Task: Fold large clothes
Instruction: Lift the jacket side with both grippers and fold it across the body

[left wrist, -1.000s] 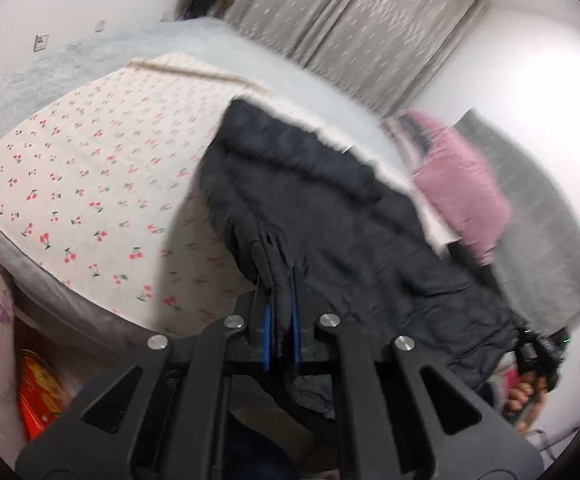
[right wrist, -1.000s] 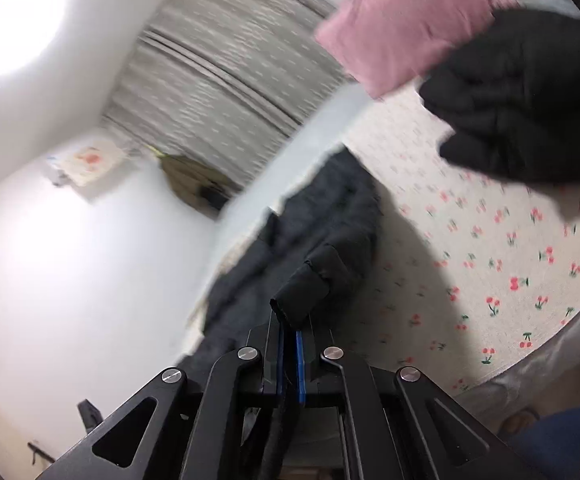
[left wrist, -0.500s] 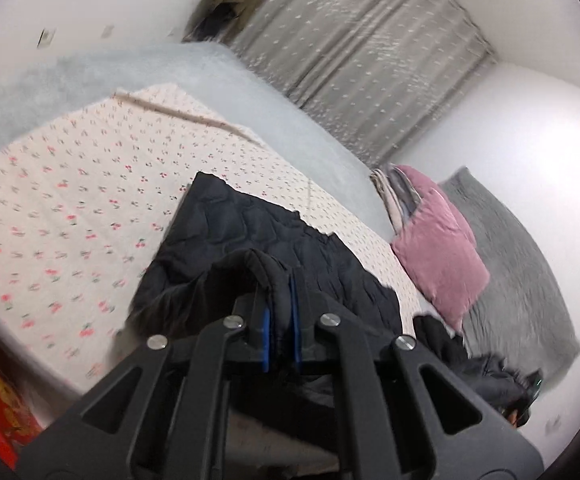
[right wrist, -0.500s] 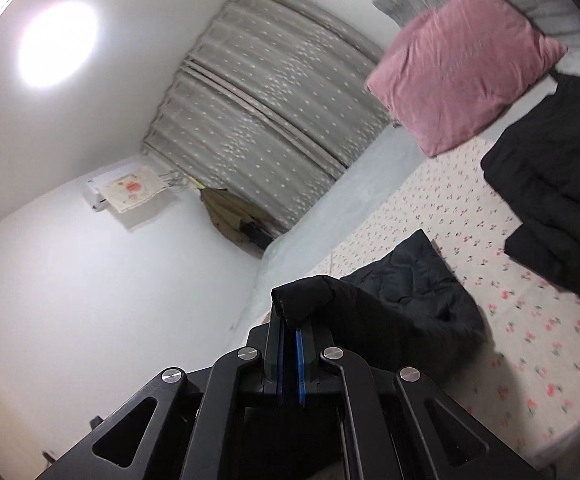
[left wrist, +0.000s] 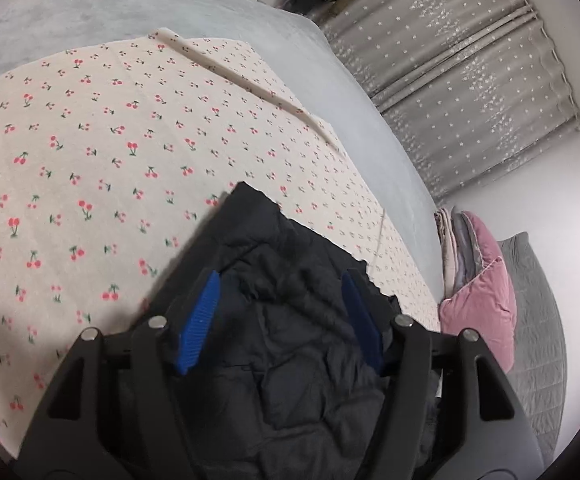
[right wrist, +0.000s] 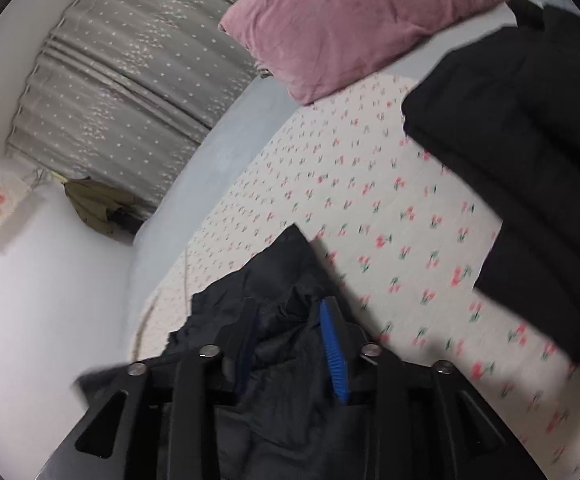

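Two claws: both stand open over one dark garment, neither one pinching cloth
Left claw (left wrist: 279, 308): jaws spread wide, blue pads (left wrist: 197, 324) well apart, the dark quilted jacket (left wrist: 290, 344) lying loose between and under them
Right claw (right wrist: 290, 344): jaws also parted, one blue pad (right wrist: 334, 352) plain to see, the other in shadow; the jacket (right wrist: 273, 292) bunches between them but is not clamped
Jacket position: heaped at the near edge of the bed, on the cherry-print sheet (left wrist: 89, 140), one squared corner pointing away toward the far side
Fold state: it looks doubled over itself at least once, yet the top layer is rumpled and puffy, so I judge the fold rough, not finished
Done pile: a black folded garment (right wrist: 530, 128) sits well apart on the same sheet in the right wrist view, seemingly already dealt with
Left to do: probably smoothing the creases, squaring the edges and one more fold to make a compact bundle, then moving it to the folded garment
Farther back: a pink velvet pillow (right wrist: 350, 20) at the head of the bed, a grey quilted cushion (left wrist: 538, 320) beside it
Farthest: grey star-print curtains (left wrist: 470, 80) across the back wall
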Motion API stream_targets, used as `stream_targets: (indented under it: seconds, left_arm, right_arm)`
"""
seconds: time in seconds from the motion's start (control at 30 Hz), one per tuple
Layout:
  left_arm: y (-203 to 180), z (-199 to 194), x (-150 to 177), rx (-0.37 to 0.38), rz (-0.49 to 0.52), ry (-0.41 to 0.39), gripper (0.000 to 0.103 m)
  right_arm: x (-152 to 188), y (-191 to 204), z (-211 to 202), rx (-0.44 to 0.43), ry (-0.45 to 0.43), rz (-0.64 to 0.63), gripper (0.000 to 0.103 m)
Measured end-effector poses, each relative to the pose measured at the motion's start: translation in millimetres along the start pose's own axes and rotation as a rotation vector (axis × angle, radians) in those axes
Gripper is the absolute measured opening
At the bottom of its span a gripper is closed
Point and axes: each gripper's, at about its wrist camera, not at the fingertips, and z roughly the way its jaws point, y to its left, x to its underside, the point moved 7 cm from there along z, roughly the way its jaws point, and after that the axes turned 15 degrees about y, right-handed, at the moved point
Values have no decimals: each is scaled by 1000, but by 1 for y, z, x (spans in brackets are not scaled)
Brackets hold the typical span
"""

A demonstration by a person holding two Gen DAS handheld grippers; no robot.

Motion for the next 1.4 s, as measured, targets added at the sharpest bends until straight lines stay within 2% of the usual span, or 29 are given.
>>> stream_targets:
  seconds: [0.03, 0.13, 0.2, 0.3, 0.37, 0.4, 0.43, 0.47, 0.53, 0.63, 0.8, 1.0, 1.2, 1.4]
  left_arm:
    - [2, 6, -1, -23, 12, 4, 66]
    - [6, 33, -2, -85, 44, 85, 67]
    - [6, 48, -1, -124, 72, 128, 67]
    - [-1, 63, 5, -190, 141, 135, 67]
    - [-4, 70, 10, -218, 179, 140, 66]
    - [-3, 72, 10, -241, 195, 136, 52]
    - [-3, 72, 10, -278, 212, 131, 27]
    - [-3, 73, 9, -311, 224, 124, 18]
    - [-7, 65, 7, -291, 222, 95, 8]
    - [-22, 45, 2, -256, 258, 20, 5]
    - [-54, 26, -22, -176, 276, -40, 5]
    - [-78, 48, -68, -162, 265, -82, 5]
    - [-62, 102, -94, -255, 236, -57, 4]
    - [-41, 142, -84, -451, 271, -50, 5]
  right_arm:
    - [-2, 1, -2, 9, -6, -21, 64]
    - [-9, 9, 0, 78, -15, -133, 64]
    - [-8, 13, 18, 131, 27, -197, 64]
    - [-6, 16, 45, 199, 83, -258, 64]
    - [-5, 17, 58, 214, 112, -278, 63]
    - [-3, 16, 66, 199, 136, -286, 53]
    - [-1, 15, 68, 204, 144, -289, 20]
    - [-2, 14, 69, 234, 141, -290, 8]
    - [-4, 18, 69, 233, 109, -309, 7]
    - [-7, 37, 49, 203, 32, -341, 5]
    - [-27, 78, 26, 145, -72, -376, 5]
    - [-68, 126, 39, 159, -138, -414, 4]
    - [-102, 123, 92, 226, -114, -394, 4]
    - [-108, 97, 140, 329, -43, -381, 4]
